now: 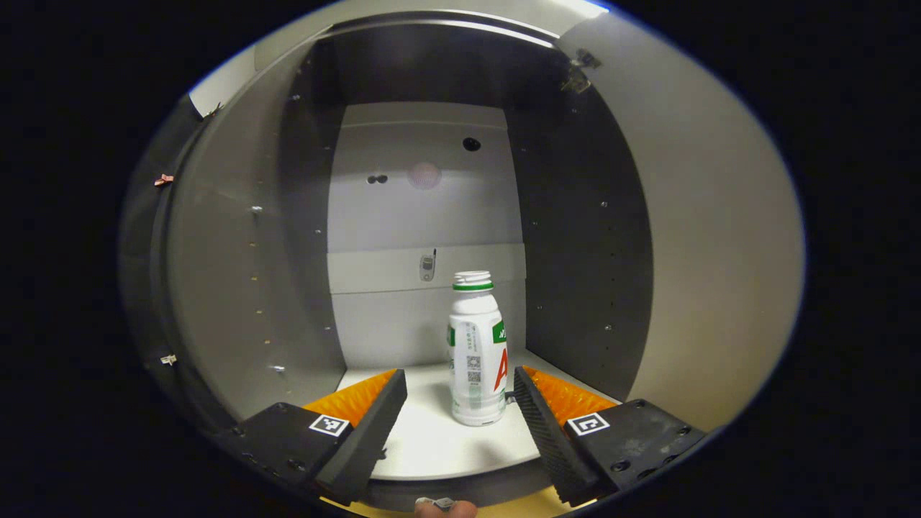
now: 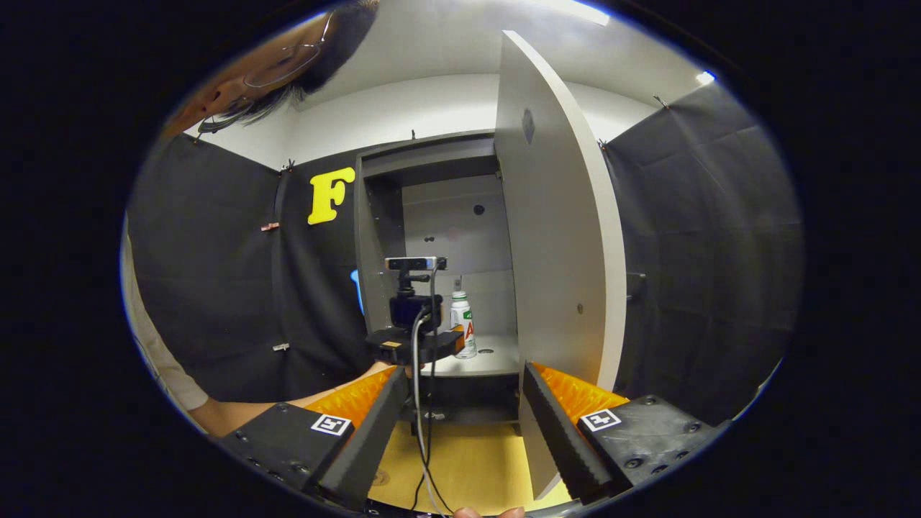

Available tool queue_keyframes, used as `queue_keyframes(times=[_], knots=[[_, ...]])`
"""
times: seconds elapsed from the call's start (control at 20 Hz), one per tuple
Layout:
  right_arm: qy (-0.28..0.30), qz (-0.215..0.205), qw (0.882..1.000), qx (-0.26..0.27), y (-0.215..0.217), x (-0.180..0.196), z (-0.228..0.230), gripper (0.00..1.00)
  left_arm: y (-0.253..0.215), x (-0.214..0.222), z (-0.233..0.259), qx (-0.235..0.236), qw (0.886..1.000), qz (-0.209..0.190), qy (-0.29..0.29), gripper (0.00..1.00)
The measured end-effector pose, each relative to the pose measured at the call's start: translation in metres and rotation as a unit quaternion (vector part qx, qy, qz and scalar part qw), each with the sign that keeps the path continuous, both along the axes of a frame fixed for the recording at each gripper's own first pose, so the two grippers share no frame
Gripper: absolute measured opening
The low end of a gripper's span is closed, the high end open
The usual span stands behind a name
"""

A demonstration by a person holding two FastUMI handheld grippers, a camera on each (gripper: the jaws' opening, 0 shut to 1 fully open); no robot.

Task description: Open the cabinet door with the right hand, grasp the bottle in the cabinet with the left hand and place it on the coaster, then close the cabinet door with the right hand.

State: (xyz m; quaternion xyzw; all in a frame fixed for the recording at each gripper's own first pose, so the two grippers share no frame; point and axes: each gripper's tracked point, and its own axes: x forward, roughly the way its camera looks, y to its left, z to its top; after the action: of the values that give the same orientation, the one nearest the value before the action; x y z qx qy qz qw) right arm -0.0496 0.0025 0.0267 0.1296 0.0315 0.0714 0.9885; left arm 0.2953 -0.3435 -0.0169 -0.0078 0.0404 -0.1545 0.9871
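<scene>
While my left gripper point(image 1: 460, 392) reaches into the open cabinet point(image 1: 424, 208), its two black, ribbed fingers point(image 1: 374, 424) stand spread wide with nothing between them but the pale cabinet floor. Just ahead of them, nearer my right-hand finger than my left, the white plastic bottle point(image 1: 476, 349) stands upright on that floor, with a white cap, a green ring at its neck and a green and red label. Neither finger touches it; the right-hand fingertip sits just beside its lower part. Grey side walls rise on both flanks of the gripper, and the back panel lies well beyond the bottle.

From my right gripper point(image 2: 460, 392), which hangs farther back and low over the yellowish tabletop point(image 2: 468, 467), I see its fingers parted as well, gripping nothing. The cabinet door point(image 2: 561, 244) stands swung open, edge-on, just ahead of my right-hand finger. Between my fingers and beyond them I see my left gripper point(image 2: 414, 338) from behind, with its camera mount and trailing cable, at the cabinet's mouth. The bottle point(image 2: 461, 324) stands just past it, on the cabinet floor.
</scene>
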Motion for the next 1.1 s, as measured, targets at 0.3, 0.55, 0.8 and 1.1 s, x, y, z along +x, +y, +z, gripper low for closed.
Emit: queue_keyframes(times=[0.3, 0.55, 0.8, 1.1], knots=[[-0.01, 0.007, 1.0, -0.014, 0.006, 0.009, -0.002, 0.98, -0.025, 0.051, -0.019, 0.006, 1.0, 0.011, 0.015, 0.94], [-0.006, 0.007, 1.0, -0.016, 0.001, 0.012, -0.013, 1.0, -0.039, 0.074, -0.019, 0.009, 1.0, 0.014, 0.003, 0.92], [-0.01, -0.007, 1.0, -0.017, 0.0, 0.032, -0.015, 1.0, -0.04, 0.073, -0.016, 0.001, 1.0, 0.008, 0.003, 0.73], [-0.016, -0.011, 1.0, -0.015, -0.006, 0.026, -0.019, 0.98, -0.003, 0.034, 0.007, -0.008, 1.0, 0.005, -0.011, 0.72]])
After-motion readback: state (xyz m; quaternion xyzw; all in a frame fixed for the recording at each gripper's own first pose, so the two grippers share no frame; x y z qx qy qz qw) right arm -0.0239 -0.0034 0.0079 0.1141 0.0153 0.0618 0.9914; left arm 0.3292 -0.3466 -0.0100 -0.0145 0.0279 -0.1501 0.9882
